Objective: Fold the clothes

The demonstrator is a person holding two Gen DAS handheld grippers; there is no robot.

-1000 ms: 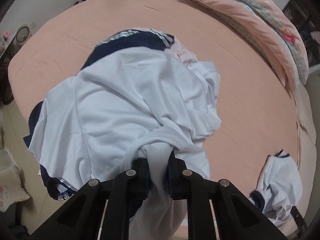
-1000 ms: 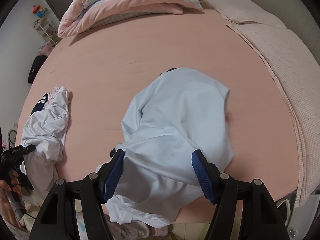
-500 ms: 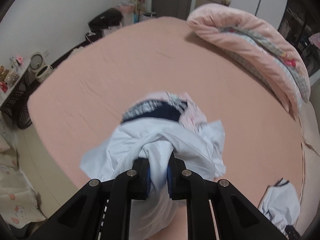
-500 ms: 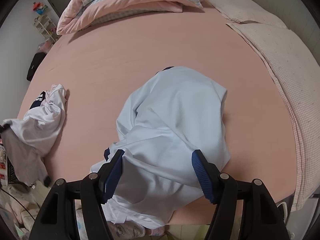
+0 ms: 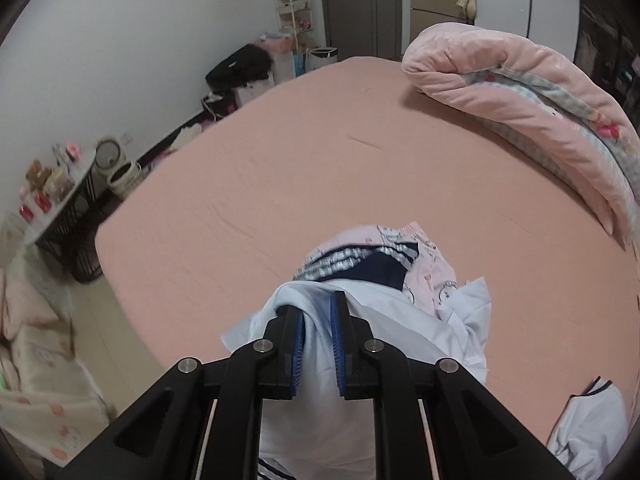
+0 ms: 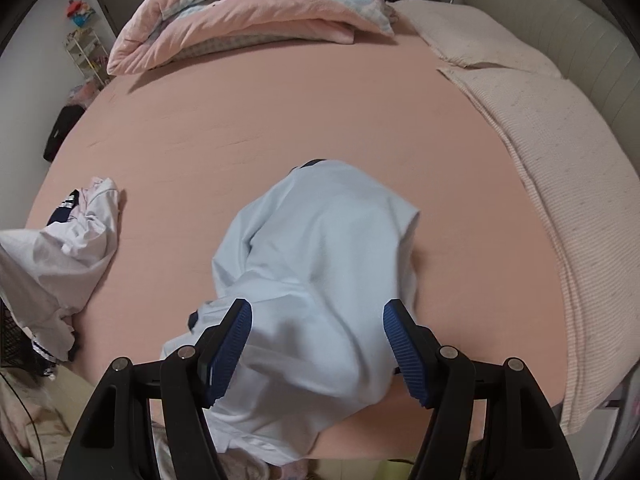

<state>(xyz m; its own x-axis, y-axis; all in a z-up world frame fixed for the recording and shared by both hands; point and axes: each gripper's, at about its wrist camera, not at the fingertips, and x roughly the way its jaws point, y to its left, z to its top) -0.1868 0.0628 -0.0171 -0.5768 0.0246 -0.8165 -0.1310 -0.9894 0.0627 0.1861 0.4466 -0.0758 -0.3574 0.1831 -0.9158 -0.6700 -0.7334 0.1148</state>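
On the pink bed (image 6: 320,120), the light-blue shirt (image 6: 320,260) lies crumpled at the near edge, directly ahead of the released right claw (image 6: 316,344), while the left claw (image 5: 317,344), off to its left, is clenched on a white garment (image 5: 384,320) from the pile.

White garment (image 5: 320,392) runs off bottom edge behind left tongs (image 5: 316,316), hem hidden. Second shirt (image 5: 588,428) cut by lower right rim. Right view: pale blue shirt (image 6: 320,264) drops past bed edge (image 6: 360,450), lower part unseen. Shelf items (image 5: 44,188) too small.
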